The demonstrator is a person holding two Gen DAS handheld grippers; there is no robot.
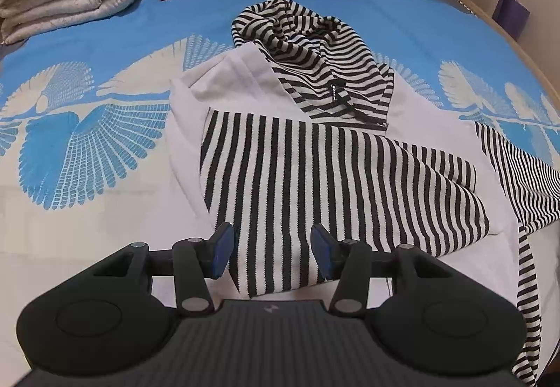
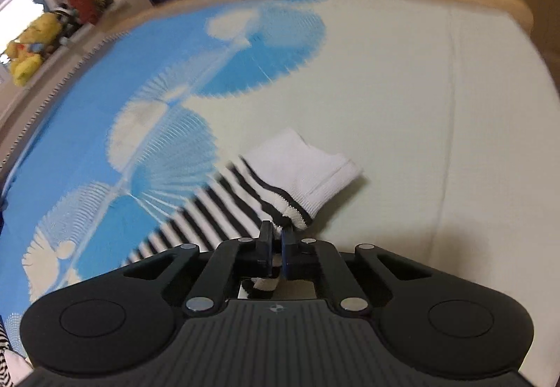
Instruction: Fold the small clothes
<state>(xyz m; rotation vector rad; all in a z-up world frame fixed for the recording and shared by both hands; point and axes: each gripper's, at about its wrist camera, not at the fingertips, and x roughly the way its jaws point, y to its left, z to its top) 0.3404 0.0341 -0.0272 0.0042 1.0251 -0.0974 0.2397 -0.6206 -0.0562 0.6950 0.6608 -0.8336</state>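
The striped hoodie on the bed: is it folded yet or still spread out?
Partly folded. One striped sleeve lies across the hoodie body, while the right gripper is shut on the other sleeve's white cuff.

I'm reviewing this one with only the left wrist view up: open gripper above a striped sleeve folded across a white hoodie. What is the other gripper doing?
Observer: The right gripper is shut on the other striped sleeve, pinching it close to its white cuff.
Operator: Is that cuff hanging or lying down?
Observer: It sticks out past the fingertips above the cream part of the bedspread; I cannot tell if it touches.
Operator: Is that view sharp?
Observer: No, the bedspread pattern is smeared with motion blur.
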